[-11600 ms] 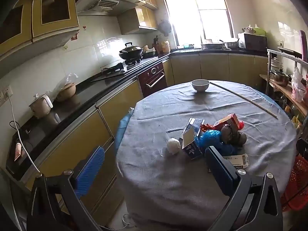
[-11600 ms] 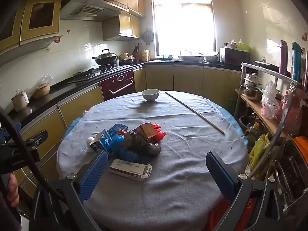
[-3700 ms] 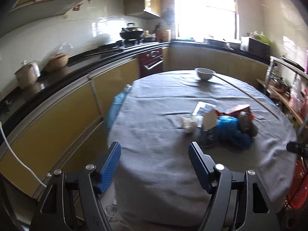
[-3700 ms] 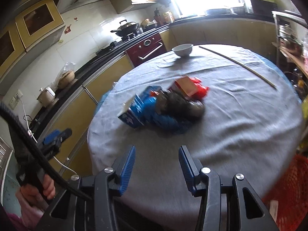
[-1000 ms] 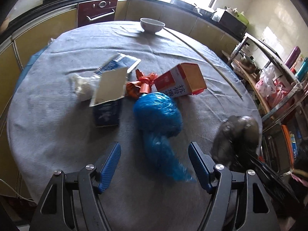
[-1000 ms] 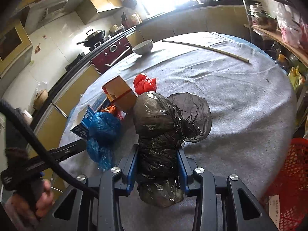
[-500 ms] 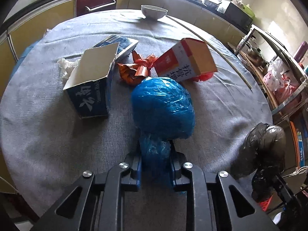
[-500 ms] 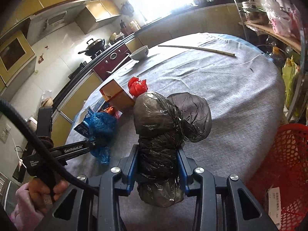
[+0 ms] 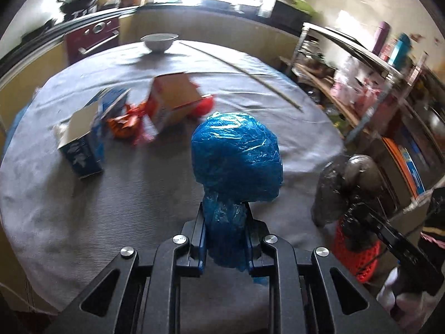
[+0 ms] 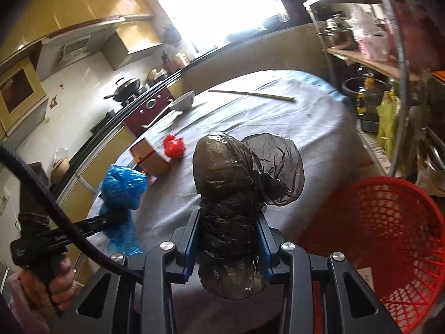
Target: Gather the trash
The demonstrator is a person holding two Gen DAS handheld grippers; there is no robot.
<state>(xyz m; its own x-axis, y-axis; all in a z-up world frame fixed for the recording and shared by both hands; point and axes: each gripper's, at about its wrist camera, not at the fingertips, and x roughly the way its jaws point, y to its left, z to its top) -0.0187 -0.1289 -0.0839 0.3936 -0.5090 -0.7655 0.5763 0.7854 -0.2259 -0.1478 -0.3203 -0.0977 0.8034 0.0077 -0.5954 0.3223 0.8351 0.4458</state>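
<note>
My left gripper (image 9: 225, 222) is shut on the neck of a blue plastic trash bag (image 9: 236, 158), held off the grey round table (image 9: 83, 208). My right gripper (image 10: 228, 231) is shut on a black plastic trash bag (image 10: 230, 172), held above the table's near right edge. The blue bag also shows in the right wrist view (image 10: 122, 186), and the black bag in the left wrist view (image 9: 345, 183). A red mesh basket (image 10: 389, 239) stands on the floor to the right of the table. On the table lie a blue carton (image 9: 80, 147), an orange box (image 9: 172, 100), and red wrappers (image 9: 125, 122).
A white bowl (image 9: 160, 41) and a long thin stick (image 9: 242, 69) lie at the far side of the table. A metal shelf rack (image 10: 389, 55) with pots and bags stands to the right. Kitchen counters with a stove (image 10: 130, 89) run along the left and back.
My left gripper has lifted the blue bag off the table and swung right. My right gripper has carried the black bag right, closer to the red basket.
</note>
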